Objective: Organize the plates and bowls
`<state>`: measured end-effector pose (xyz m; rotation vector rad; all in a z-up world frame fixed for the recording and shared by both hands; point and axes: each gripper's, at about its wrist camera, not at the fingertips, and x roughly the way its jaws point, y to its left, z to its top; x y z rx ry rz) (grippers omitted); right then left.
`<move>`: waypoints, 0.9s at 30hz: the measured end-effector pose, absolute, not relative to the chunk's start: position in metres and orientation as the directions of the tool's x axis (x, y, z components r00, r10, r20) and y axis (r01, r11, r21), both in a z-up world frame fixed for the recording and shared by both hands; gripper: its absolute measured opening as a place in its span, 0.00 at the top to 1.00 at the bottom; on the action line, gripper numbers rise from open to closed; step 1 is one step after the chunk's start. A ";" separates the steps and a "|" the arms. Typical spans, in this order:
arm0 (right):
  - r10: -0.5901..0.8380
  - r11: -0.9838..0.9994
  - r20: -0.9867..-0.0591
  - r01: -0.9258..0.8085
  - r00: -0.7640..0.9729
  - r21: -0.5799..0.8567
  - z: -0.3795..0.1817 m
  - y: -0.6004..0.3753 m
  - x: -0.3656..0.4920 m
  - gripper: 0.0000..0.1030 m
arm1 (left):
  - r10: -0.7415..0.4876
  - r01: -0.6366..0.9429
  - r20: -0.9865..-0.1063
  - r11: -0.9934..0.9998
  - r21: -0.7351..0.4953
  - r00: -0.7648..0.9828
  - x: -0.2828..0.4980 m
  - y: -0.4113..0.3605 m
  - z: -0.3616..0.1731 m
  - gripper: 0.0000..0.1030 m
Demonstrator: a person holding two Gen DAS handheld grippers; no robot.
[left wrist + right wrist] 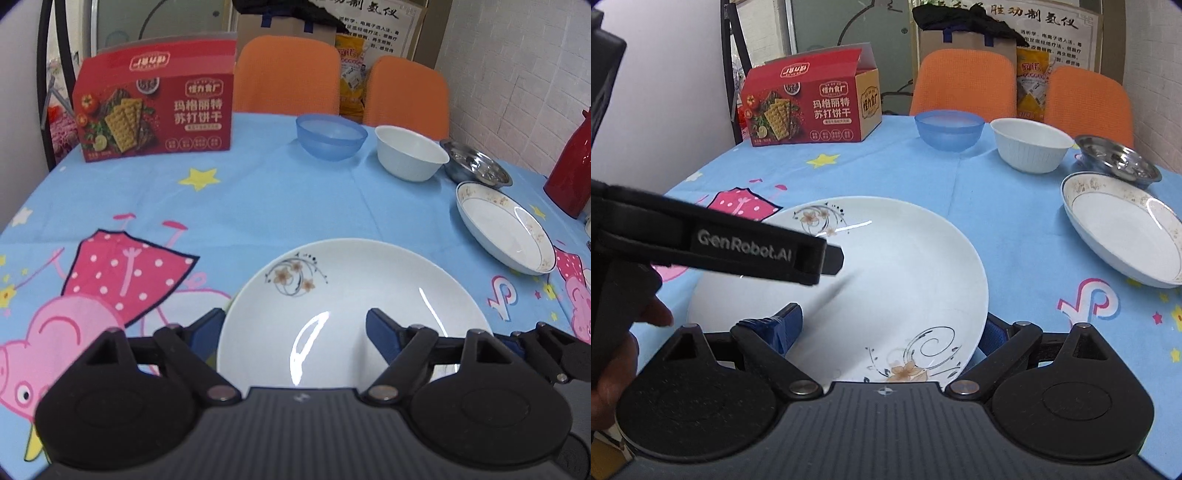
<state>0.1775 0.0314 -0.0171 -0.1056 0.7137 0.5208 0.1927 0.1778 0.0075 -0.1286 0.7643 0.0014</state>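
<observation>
Tablecloth [295, 192] partly hidden; flowered plate [351, 314] near edge cut off.

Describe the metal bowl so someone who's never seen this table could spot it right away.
Start at the blue cartoon tablecloth and follow the row of bowls along its far edge, in front of the orange chairs. The metal bowl is last on the right, after the white bowl. It alone is shiny steel.

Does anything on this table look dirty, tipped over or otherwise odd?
Only one thing: the smaller gold-rimmed plate sits tilted, its far edge resting on the steel bowl, and its rim pattern looks worn or stained. The flowered plate, blue bowl and white bowl stand upright, with nothing spilled.
</observation>
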 end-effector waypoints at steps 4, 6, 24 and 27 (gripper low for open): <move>0.425 0.880 -0.595 -0.465 0.682 0.097 -0.006 0.018 0.175 0.20 | -0.019 -0.052 -0.630 0.994 -0.094 0.776 0.187 0.184 0.028 0.14; 0.426 0.889 -0.574 -0.440 0.699 0.125 0.000 0.006 0.177 0.20 | -0.003 -0.063 -0.611 0.994 -0.086 0.791 0.187 0.187 0.035 0.11; 0.287 0.958 -0.558 -0.226 0.779 0.177 0.004 -0.085 0.186 0.20 | -0.051 -0.027 -0.674 0.994 -0.105 0.737 0.234 0.140 0.032 0.02; 0.248 0.968 -0.549 -0.181 0.798 0.175 0.006 -0.107 0.194 0.20 | -0.054 0.007 -0.675 0.997 -0.072 0.736 0.249 0.119 0.035 0.02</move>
